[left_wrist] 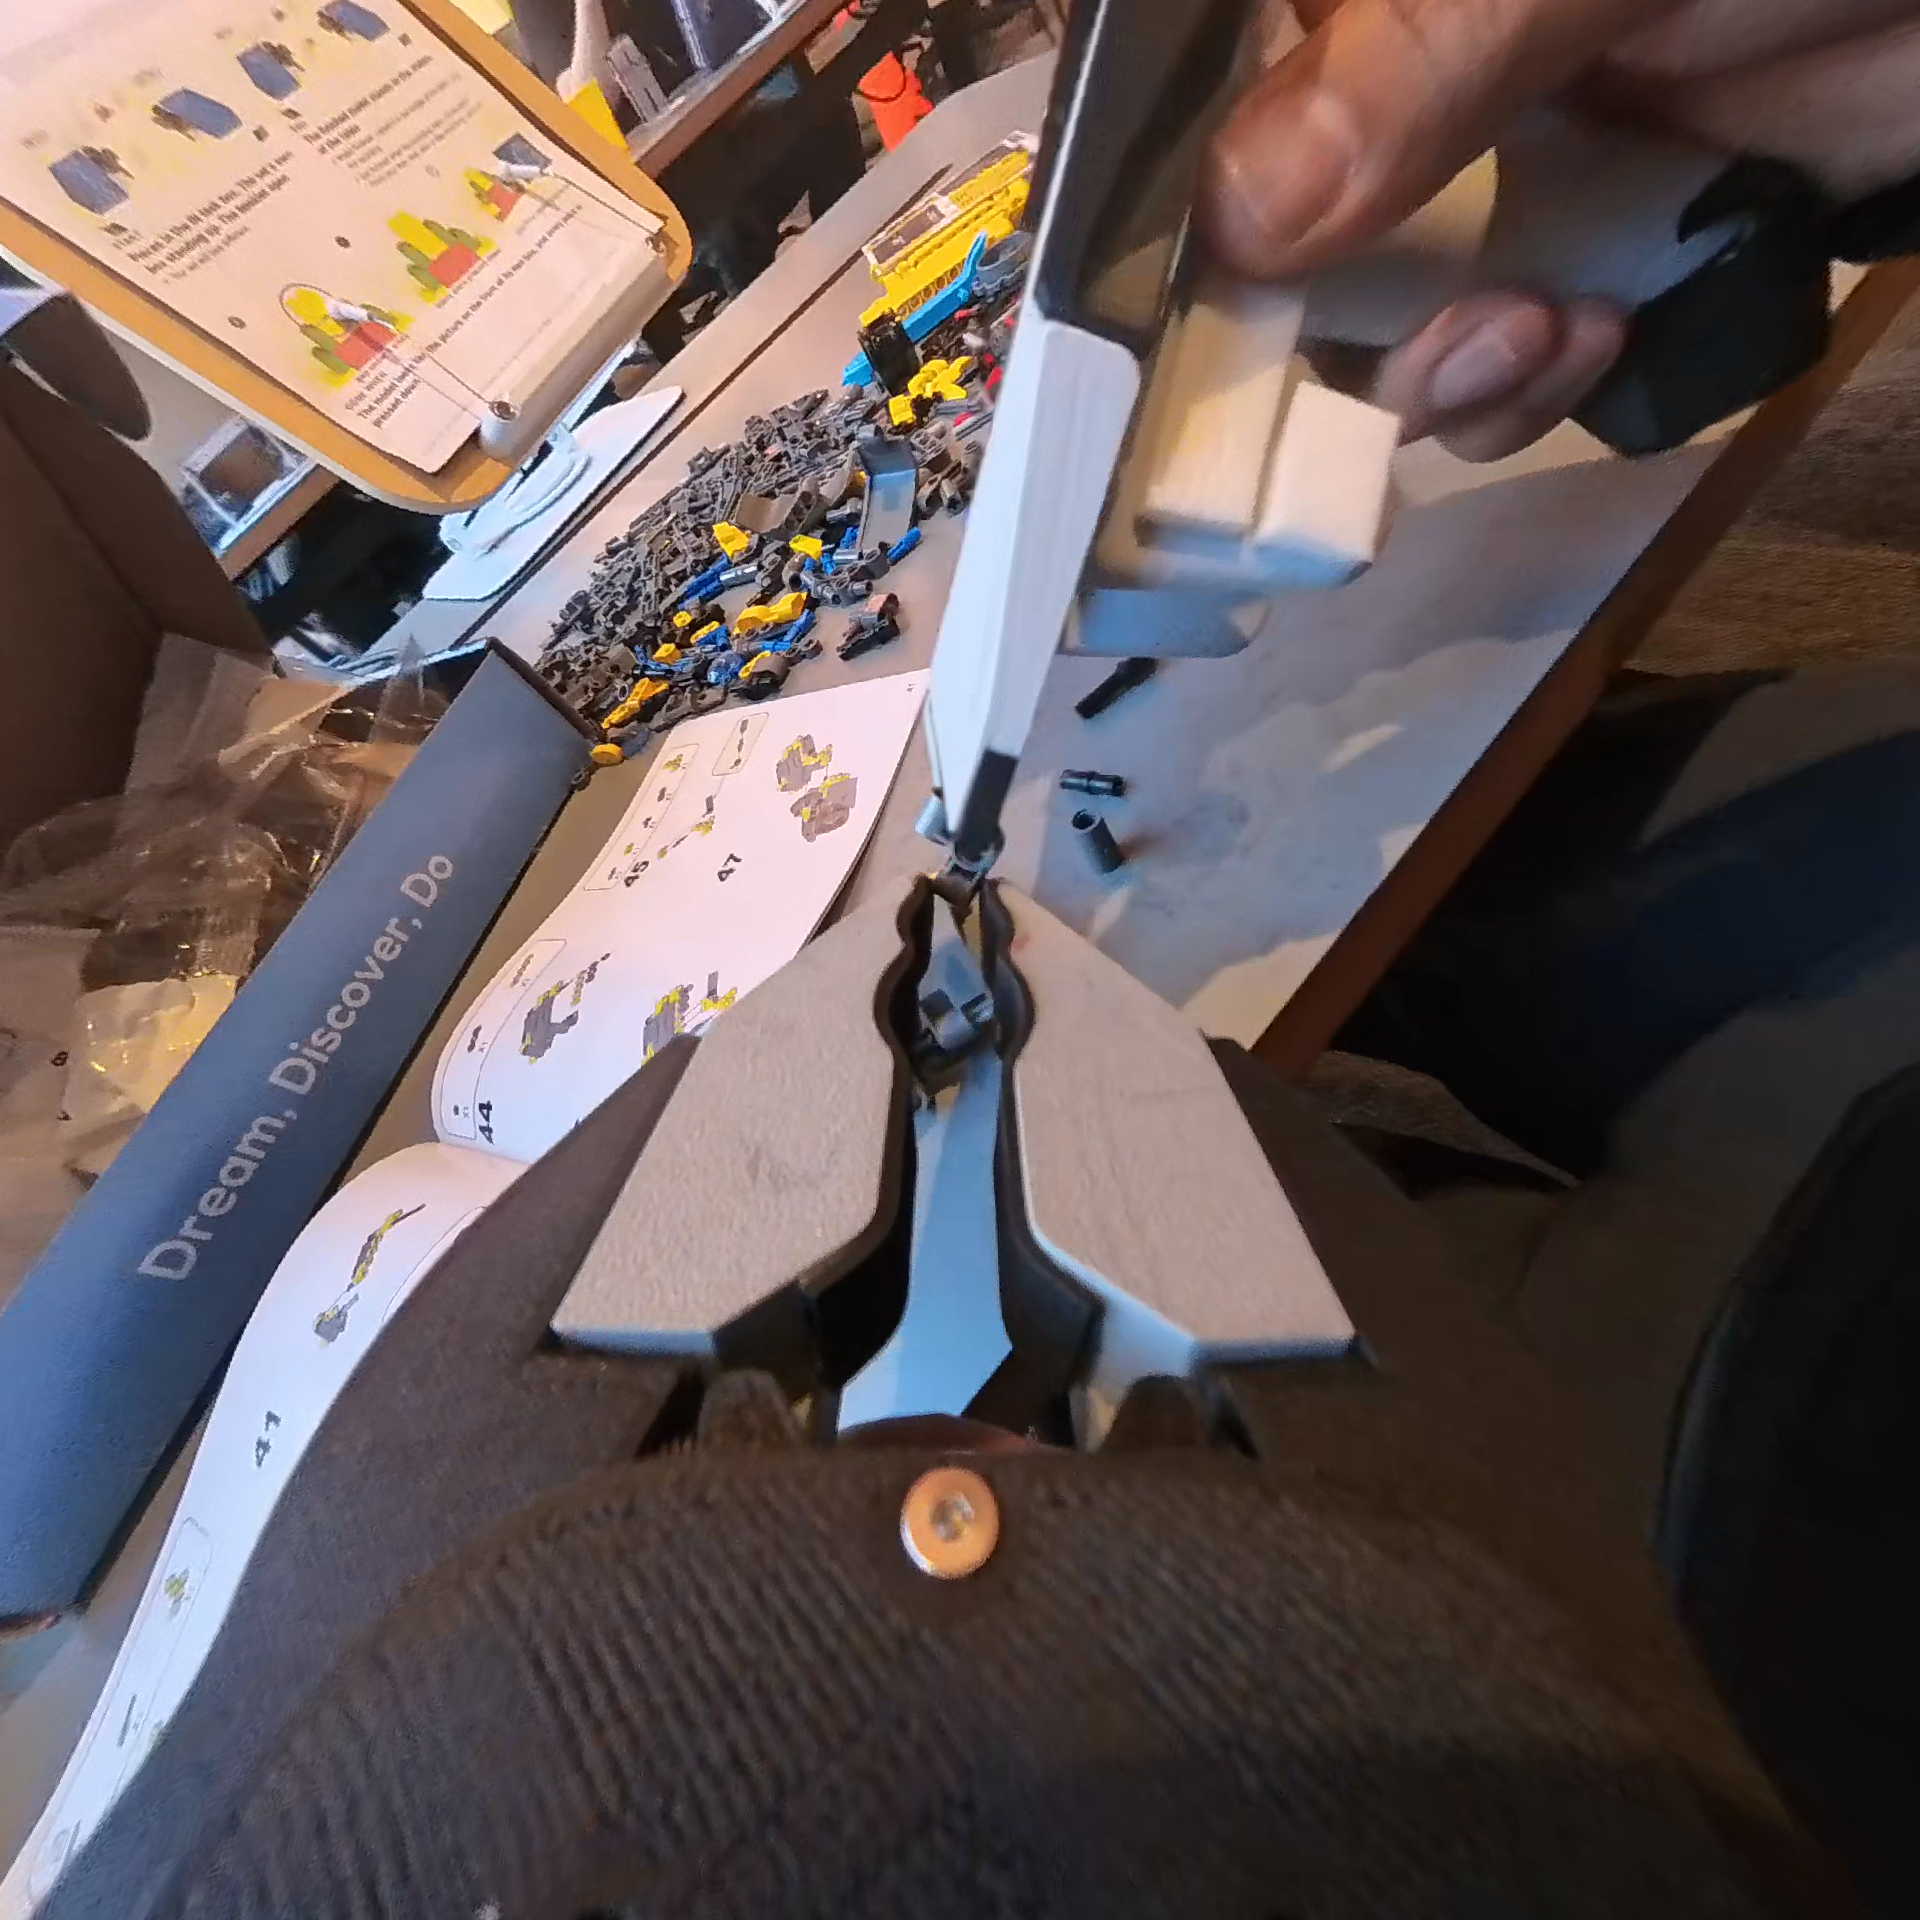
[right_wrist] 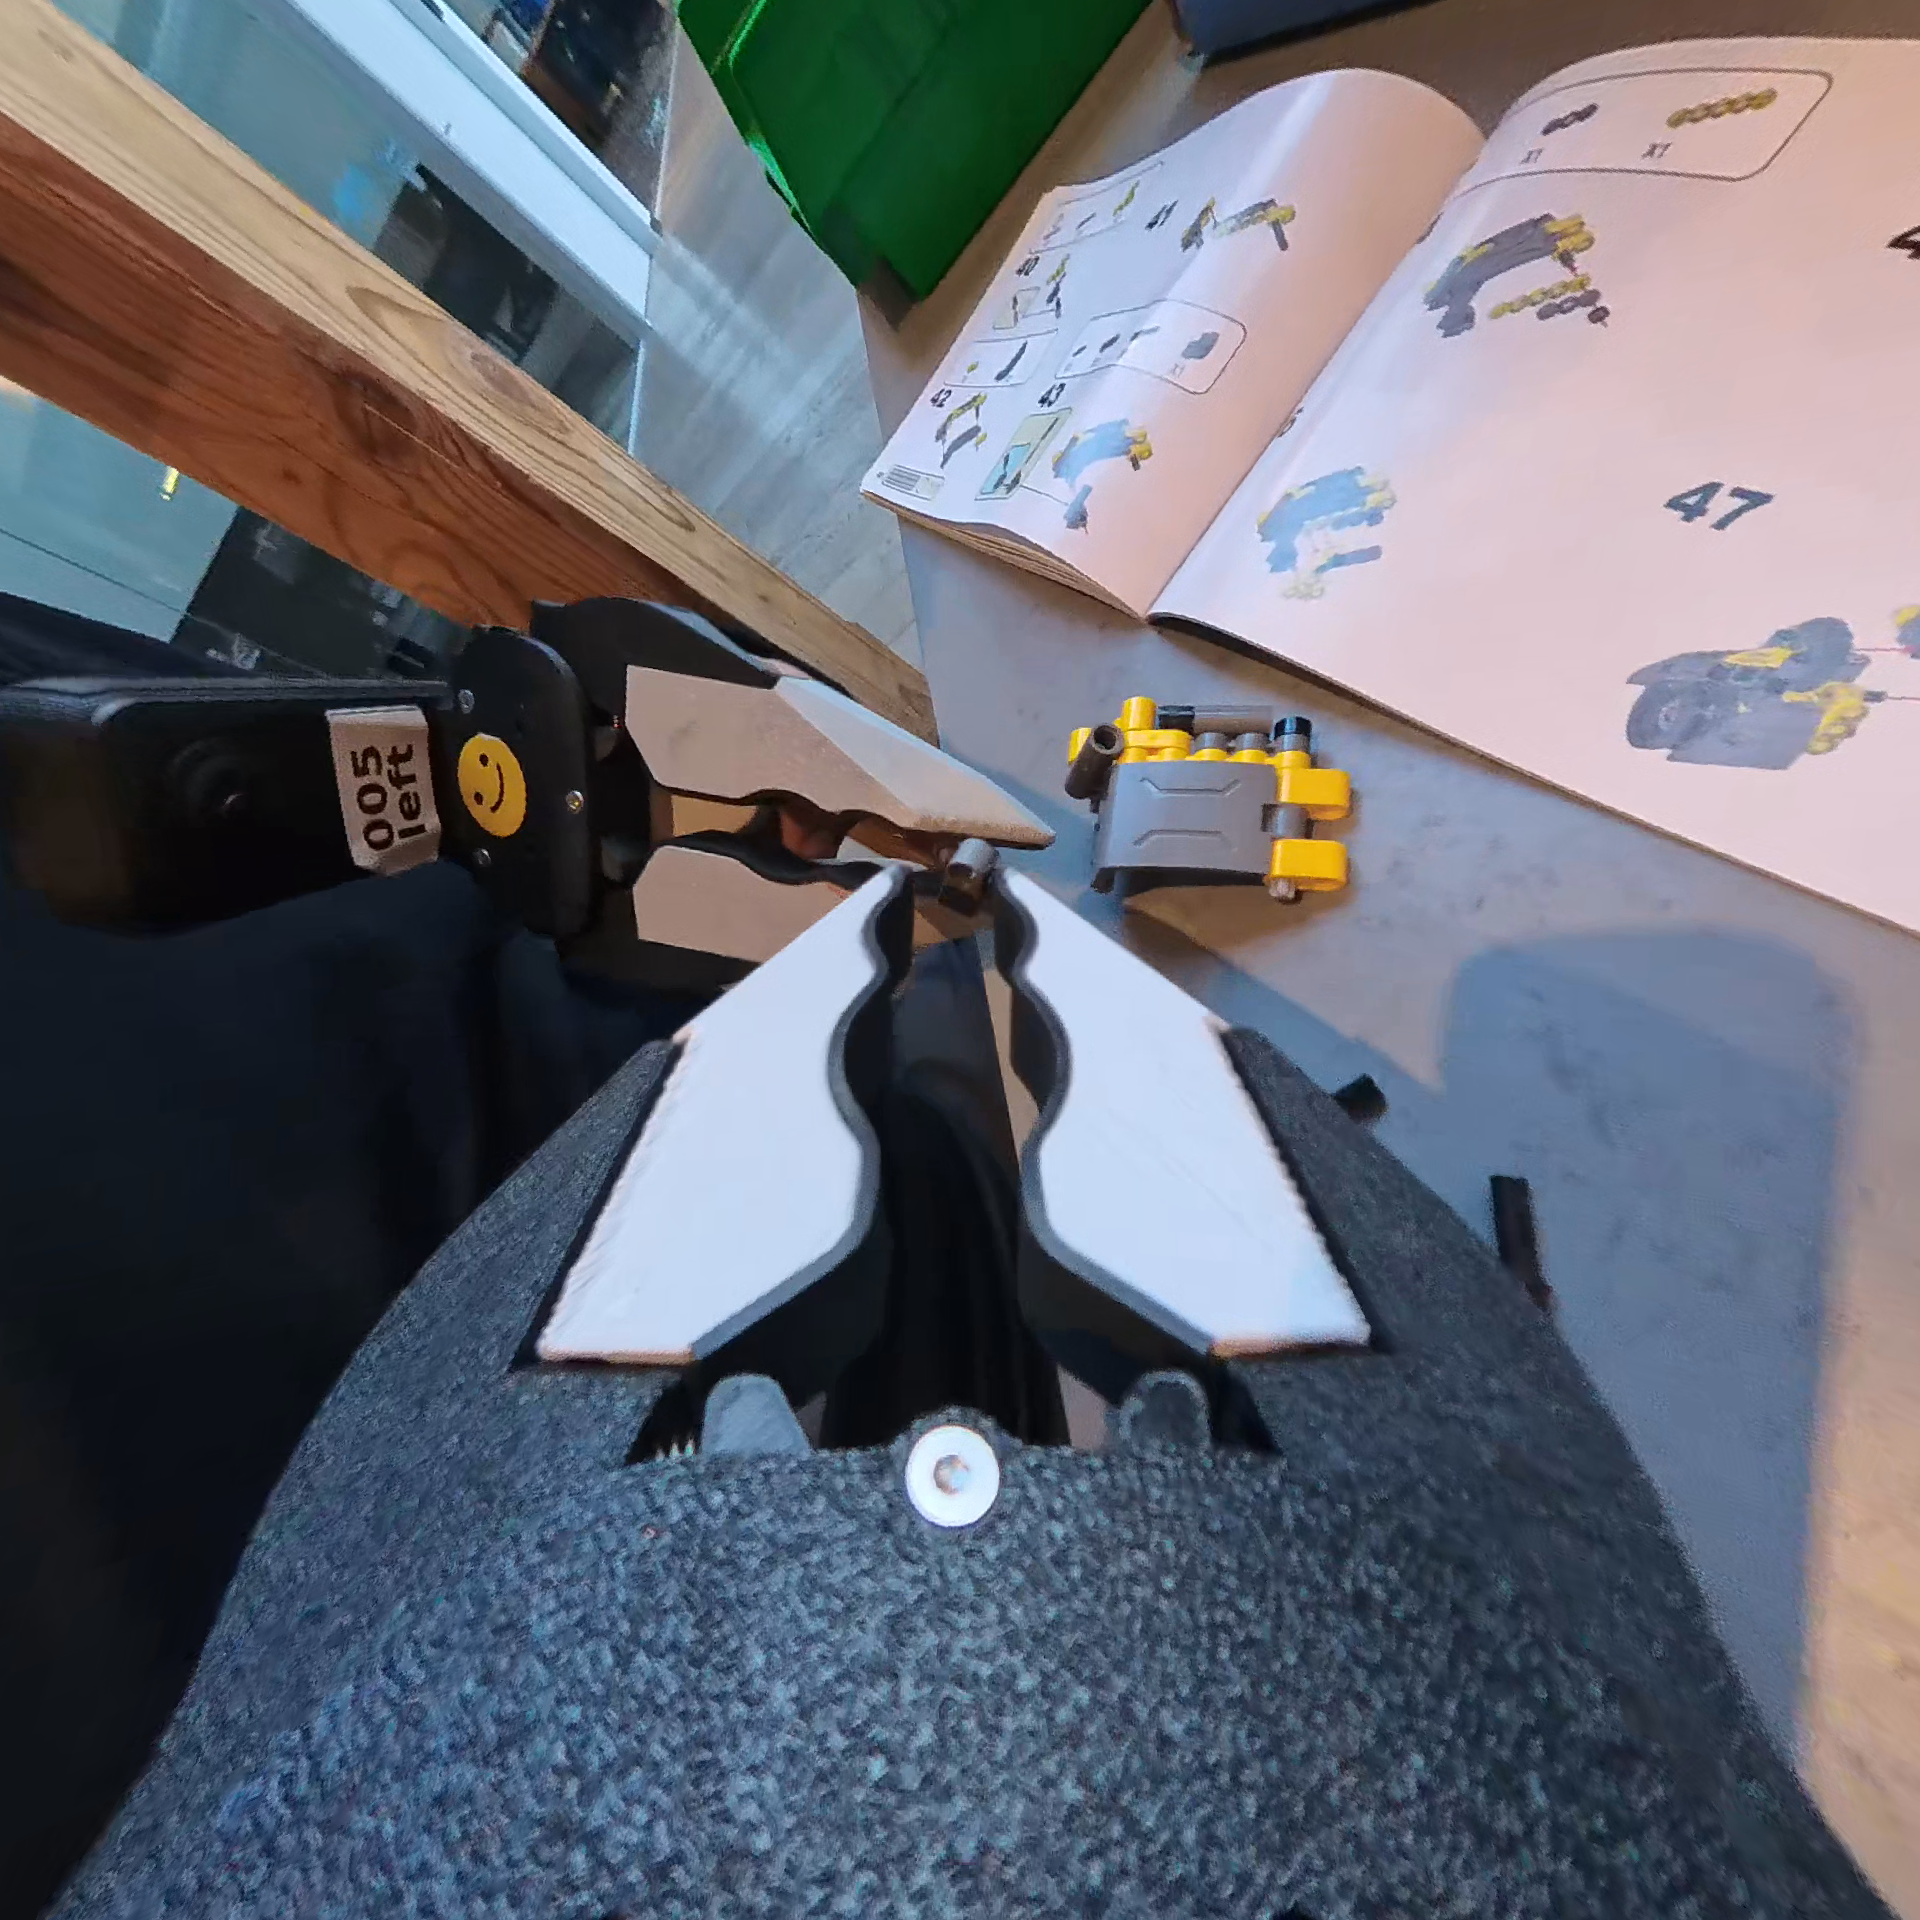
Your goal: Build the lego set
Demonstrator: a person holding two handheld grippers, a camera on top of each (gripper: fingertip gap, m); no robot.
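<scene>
Left wrist view: left gripper (left_wrist: 961,904) clamped on small grey connector (left_wrist: 951,1013) | right gripper (right_wrist: 951,883) pinching black pin (left_wrist: 987,800), tips touching | misalignment probably pops something loose onto table (right_wrist: 1558,1039)

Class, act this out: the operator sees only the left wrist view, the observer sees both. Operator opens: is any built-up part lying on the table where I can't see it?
Observer: Yes, a grey and yellow assembly lies on the table, just beyond the right gripper, which is shut on a pin.
Operator: My left gripper is shut on a dark grey piece; does the assembly touch the booklet?
Observer: No, bare table separates it from the booklet.
Operator: What lies past the booklet?
Observer: A green container, by its far corner.
</scene>
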